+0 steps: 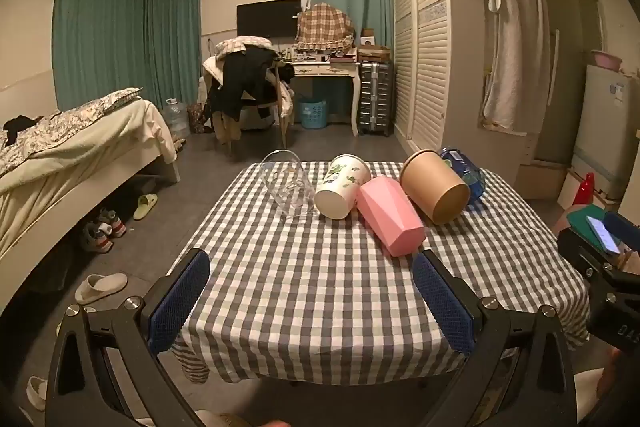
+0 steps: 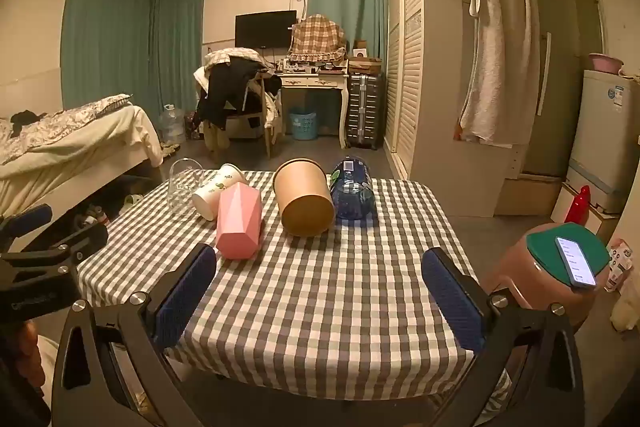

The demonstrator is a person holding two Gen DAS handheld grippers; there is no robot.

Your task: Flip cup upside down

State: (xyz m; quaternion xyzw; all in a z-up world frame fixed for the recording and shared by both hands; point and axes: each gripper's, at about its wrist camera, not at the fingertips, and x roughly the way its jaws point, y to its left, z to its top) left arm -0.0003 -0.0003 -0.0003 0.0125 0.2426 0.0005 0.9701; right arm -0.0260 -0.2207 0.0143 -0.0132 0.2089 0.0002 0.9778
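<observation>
Five cups lie on their sides in a row across the far half of the surface (image 1: 320,307), bases toward the cameras: clear glass cup (image 1: 286,185) far left, white paper cup (image 1: 340,187) with green print touching it, pink faceted cup (image 1: 390,221) nearest of the row, brown paper cup (image 1: 434,189), then blue patterned cup (image 1: 466,173) at right, partly hidden behind the brown one. Contents can't be seen; the glass one looks empty. In the right wrist view: glass (image 2: 182,185), white (image 2: 216,193), pink (image 2: 239,221), brown (image 2: 304,197), blue (image 2: 352,193), checked cloth (image 2: 320,307). Bedroom around: bed (image 1: 80,147) at left, desk (image 1: 324,71) at far wall, wardrobe (image 1: 424,39) at right, a stool (image 2: 552,267) with a phone (image 2: 576,263) at near right. Left tongs (image 1: 312,301) spread wide, holding nothing, above the near edge of the surface. Right tongs (image 2: 320,299) likewise wide, touching nothing.
</observation>
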